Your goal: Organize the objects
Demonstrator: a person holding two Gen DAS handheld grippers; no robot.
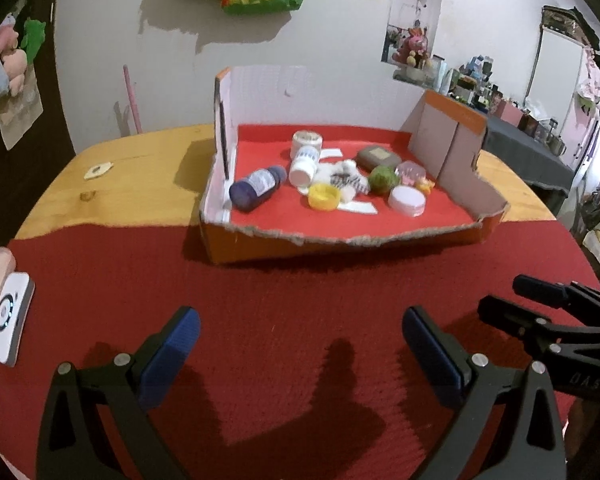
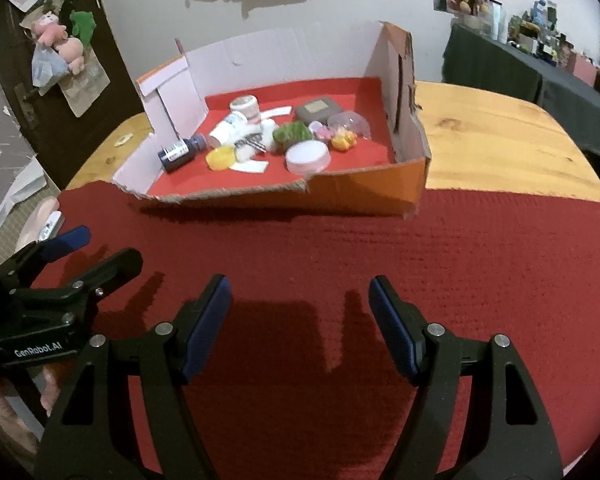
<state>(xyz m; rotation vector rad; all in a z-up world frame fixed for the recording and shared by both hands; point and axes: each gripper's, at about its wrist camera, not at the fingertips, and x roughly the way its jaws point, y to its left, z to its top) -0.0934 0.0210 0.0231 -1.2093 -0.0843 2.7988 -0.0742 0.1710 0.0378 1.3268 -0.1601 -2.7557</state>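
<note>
Left wrist view: left gripper [image 1: 300, 340] and right gripper [image 2: 300, 312] are held wide, empty, above red cloth [image 1: 300, 280]. Cardboard box [image 1: 340, 236] of clutter is best approached over its torn front edge, 1 item at a time.

The box [image 1: 260, 246] sits on the bench [image 1: 132, 176], its near edge on the cloth [image 1: 300, 320], its back wall toward the room wall. Inside, a bottle [image 1: 256, 188] lies at the left, a cap [image 1: 323, 196] just to its right. Behind the cap lies a tub [image 1: 304, 166] on its side, with a jar [image 1: 307, 140] further back. A ball [image 1: 384, 179] rests right of centre, a lid [image 1: 407, 200] in front of it, a case [image 1: 378, 158] behind it. Both claws, left [image 1: 300, 348] and right [image 2: 300, 320], hang over the cloth, in front of the box.
</note>
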